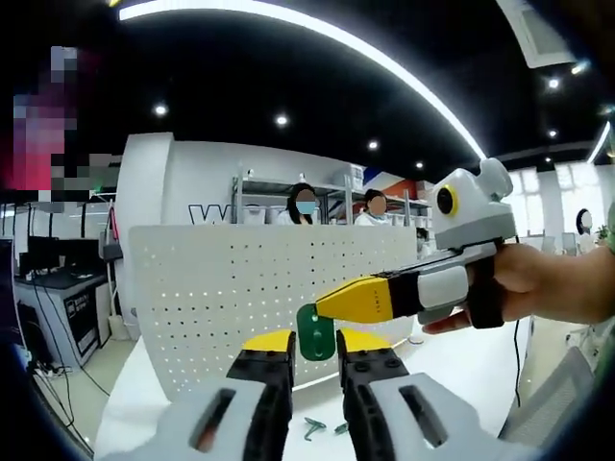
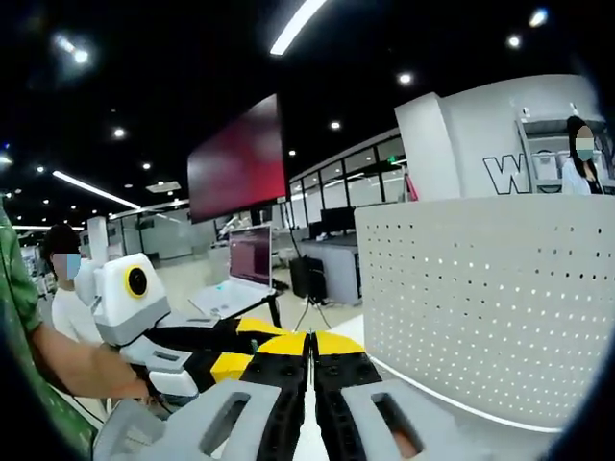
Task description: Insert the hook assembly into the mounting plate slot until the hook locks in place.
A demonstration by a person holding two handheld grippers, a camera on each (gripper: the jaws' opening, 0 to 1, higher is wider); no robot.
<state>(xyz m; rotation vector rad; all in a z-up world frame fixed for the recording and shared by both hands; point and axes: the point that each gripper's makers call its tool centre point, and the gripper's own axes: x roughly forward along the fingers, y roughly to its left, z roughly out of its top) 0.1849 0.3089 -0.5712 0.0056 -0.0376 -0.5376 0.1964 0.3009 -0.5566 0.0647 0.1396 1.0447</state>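
Left gripper (image 1: 315,348) pinches green hook (image 1: 315,331) before white pegboard (image 1: 221,279); right gripper (image 2: 309,363) pressed together, empty. Wall lettering partly hidden, unreadable.

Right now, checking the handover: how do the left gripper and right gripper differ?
The left gripper is spread with a green hook between its jaws; the right gripper is pressed shut, its tip at that hook in the left gripper view. Both have yellow-tipped black jaws and face the white pegboard.

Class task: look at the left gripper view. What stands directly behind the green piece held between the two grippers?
Behind the green hook piece stands the white perforated panel, upright on the white table. The left gripper and right gripper cover the piece's edges, so its full shape stays hidden.
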